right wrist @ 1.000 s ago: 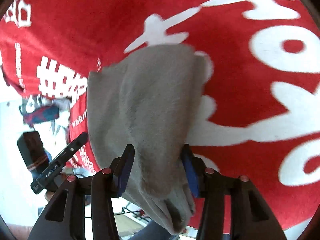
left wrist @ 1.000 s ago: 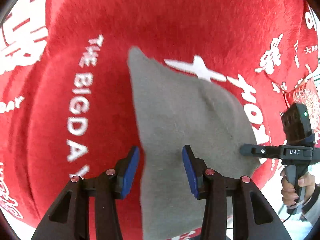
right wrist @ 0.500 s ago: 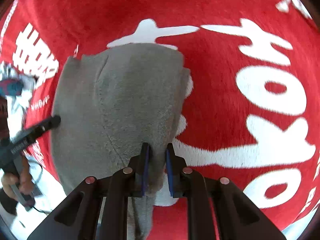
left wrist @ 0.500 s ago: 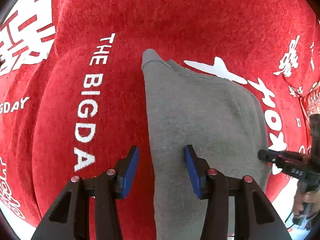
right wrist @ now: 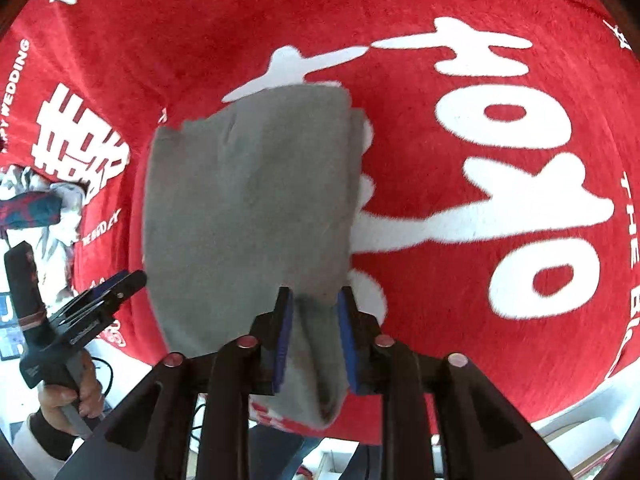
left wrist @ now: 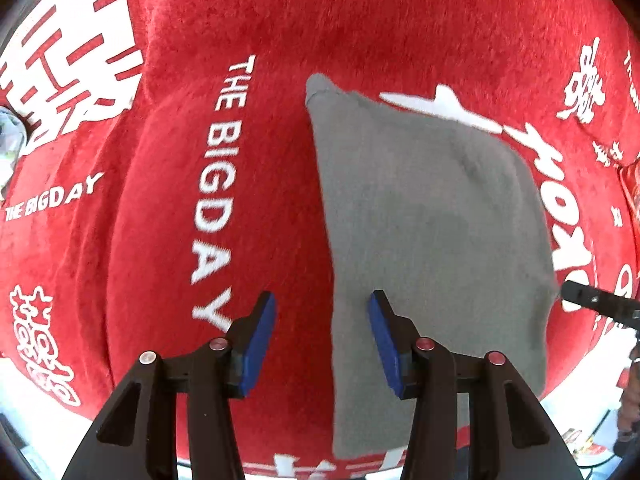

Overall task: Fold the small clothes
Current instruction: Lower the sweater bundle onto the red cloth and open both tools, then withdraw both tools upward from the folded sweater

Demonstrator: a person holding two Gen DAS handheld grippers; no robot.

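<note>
Grippers point steeply down over a red plush blanket (left wrist: 400, 40) printed with white lettering: the left gripper (left wrist: 322, 344) hovers with jaws spread, straddling the left edge of the grey folded garment (left wrist: 424, 240) without pinching it. The right gripper (right wrist: 314, 340), jaws opening, has the garment's bunched near end between its blue pads (contact on both sides). Blanket lies bare around the garment; pale floor shows beyond the blanket's near edge.

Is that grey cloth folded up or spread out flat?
Folded, at least partly. The grey cloth lies on the red blanket with a second layer's edge showing along its right side, and its near end bunches between the right gripper.
</note>
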